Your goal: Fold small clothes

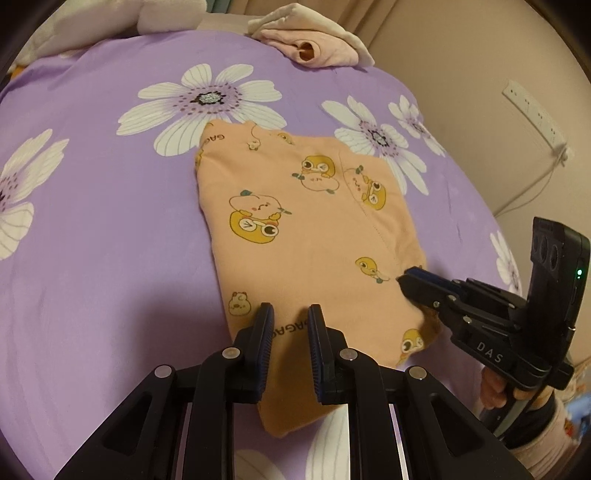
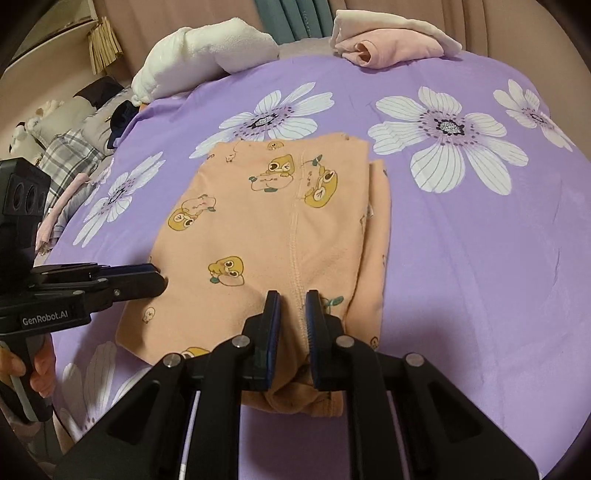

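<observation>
Overhead-lit, purple floral bedsheet (image 2: pixel 461 258) beneath peach garment (image 2: pixel 258 229), beige curtains (image 2: pixel 517 26) behind.

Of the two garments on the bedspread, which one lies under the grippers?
The orange cartoon-print garment, spread flat on the purple bedspread. The pink folded garment sits at the far edge, away from both grippers.
</observation>
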The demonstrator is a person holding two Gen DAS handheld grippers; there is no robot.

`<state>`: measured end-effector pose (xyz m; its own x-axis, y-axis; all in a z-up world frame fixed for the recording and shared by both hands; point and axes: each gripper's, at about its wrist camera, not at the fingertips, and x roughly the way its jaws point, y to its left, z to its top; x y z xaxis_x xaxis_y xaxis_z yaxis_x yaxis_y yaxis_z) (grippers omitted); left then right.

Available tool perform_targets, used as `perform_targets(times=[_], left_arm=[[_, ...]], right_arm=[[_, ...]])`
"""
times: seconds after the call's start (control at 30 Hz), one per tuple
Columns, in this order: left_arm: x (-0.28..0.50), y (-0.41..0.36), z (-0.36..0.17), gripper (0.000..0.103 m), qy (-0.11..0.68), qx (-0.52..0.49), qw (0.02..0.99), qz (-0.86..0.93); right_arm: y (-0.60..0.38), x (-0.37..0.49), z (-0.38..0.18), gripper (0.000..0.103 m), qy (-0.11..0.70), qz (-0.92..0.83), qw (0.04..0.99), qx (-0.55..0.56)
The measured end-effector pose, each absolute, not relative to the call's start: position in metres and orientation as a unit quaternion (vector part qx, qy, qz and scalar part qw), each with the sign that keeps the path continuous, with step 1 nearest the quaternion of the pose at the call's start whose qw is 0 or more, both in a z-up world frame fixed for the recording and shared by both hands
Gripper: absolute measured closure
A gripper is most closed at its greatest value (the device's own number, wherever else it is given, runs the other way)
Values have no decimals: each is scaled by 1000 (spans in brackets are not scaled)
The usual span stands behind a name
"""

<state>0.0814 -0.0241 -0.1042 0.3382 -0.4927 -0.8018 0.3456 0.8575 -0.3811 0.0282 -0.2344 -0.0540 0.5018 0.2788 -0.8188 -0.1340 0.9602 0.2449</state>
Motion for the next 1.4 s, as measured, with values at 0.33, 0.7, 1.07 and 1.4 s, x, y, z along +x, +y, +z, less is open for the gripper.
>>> perform_targets(times=[0.33,0.7,1.07,1.4], left_arm=[[72,20,-107,48,526,-147,807,-223],[94,32,-129,48,551,-269,746,-260],[118,17,-144,48,555,-312,715,-288],[134,7,-148,48,554,-319,712,-290]], right_arm=[[-278,13,-47,47,477,113,852,183],[-306,33,-71,46,494,142,800,308],[-300,62,-89,46,501,185,770,349],[-288,85,-97,54,504,207,766,341]])
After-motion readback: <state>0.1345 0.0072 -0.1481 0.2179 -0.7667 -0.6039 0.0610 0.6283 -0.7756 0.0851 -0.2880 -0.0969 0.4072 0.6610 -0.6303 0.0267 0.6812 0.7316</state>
